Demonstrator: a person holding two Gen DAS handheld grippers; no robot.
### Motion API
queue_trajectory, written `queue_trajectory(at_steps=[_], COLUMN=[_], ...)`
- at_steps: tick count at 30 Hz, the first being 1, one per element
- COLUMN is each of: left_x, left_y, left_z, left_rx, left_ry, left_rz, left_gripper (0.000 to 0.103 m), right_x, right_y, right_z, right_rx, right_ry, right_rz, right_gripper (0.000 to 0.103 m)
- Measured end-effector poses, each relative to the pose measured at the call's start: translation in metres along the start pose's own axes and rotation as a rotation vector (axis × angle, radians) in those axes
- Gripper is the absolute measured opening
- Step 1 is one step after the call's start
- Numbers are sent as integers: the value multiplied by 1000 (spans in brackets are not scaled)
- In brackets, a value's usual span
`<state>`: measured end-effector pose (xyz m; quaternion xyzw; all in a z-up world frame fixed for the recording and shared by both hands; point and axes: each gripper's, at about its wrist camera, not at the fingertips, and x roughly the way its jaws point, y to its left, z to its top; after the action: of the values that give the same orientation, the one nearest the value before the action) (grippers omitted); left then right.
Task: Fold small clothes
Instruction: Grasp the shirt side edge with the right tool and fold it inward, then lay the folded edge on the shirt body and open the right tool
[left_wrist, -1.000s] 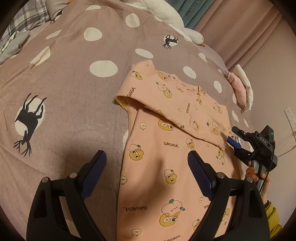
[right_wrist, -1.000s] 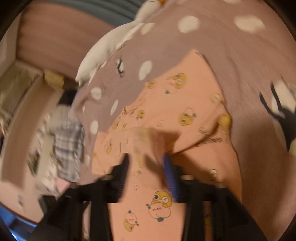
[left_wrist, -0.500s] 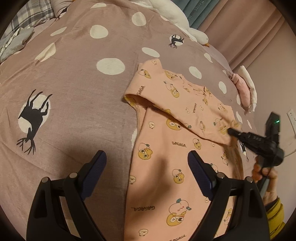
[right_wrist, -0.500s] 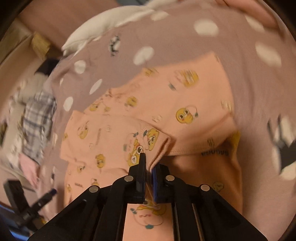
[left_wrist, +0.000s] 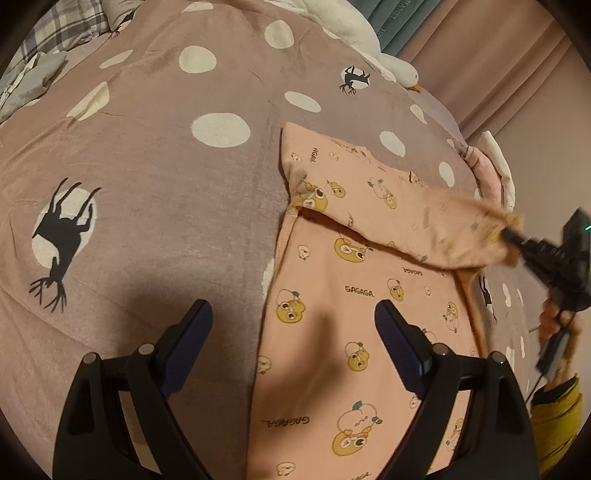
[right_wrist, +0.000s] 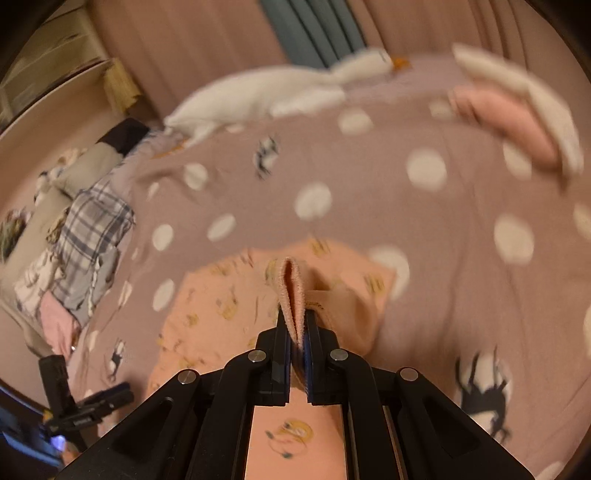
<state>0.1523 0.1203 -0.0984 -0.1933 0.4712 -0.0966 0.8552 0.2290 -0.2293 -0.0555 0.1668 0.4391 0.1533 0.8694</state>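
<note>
A small peach garment (left_wrist: 354, 317) printed with cartoon faces lies on a mauve bedspread (left_wrist: 166, 192) with white dots. Its sleeve (left_wrist: 436, 225) is lifted off the body of the garment toward the right. My right gripper (left_wrist: 511, 234) is shut on the sleeve's hem; in the right wrist view the pinched fold (right_wrist: 292, 295) stands up between the black fingers (right_wrist: 280, 334). My left gripper (left_wrist: 293, 332) hovers open above the garment's lower left edge, holding nothing. It shows again at the lower left of the right wrist view as the left gripper (right_wrist: 107, 400).
A white goose plush (right_wrist: 266, 96) lies along the bed's far edge. Folded pink and white clothes (right_wrist: 517, 110) sit at the far right. A plaid garment pile (right_wrist: 88, 236) lies at the bed's left. Curtains (left_wrist: 491, 62) hang behind. A hand and yellow sleeve (left_wrist: 557, 402) carry the right gripper.
The right gripper closed on the sleeve's hem and lifted it, pulling the sleeve up and to the right. The left gripper stayed open, hardly shifting.
</note>
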Motion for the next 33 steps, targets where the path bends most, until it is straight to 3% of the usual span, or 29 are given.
queue_trajectory(at_steps=[3,10,15,21,24,27,33], left_x=[3,2,7,4,6,13,29], left_y=[-5,-6,-4,-11,-20,-28,-46], left_z=[2,2,-1,8,16,20,33], left_rx=[9,22,11,33,50,62,96], left_ry=[6,7,28,15,9,16,33], left_rz=[-6,-3,-5,-26,-37,-63,-103], left_gripper=[90,90,90,90,90,90,90], right_x=[16,10,8,2,4,6,-9], right_y=[-2,-8,-17,-21,-13,-18,-21], right_z=[-10,-4,-3,-7,-6,-5,-7], right_rx=[15,50,53,79,30,68,65], right_ry=[24,2,25,-4,5,32,-22], right_rz=[-18,-149,-192,-144,-204,-208,-175], right_gripper=[7,7,11,11,11,11,20])
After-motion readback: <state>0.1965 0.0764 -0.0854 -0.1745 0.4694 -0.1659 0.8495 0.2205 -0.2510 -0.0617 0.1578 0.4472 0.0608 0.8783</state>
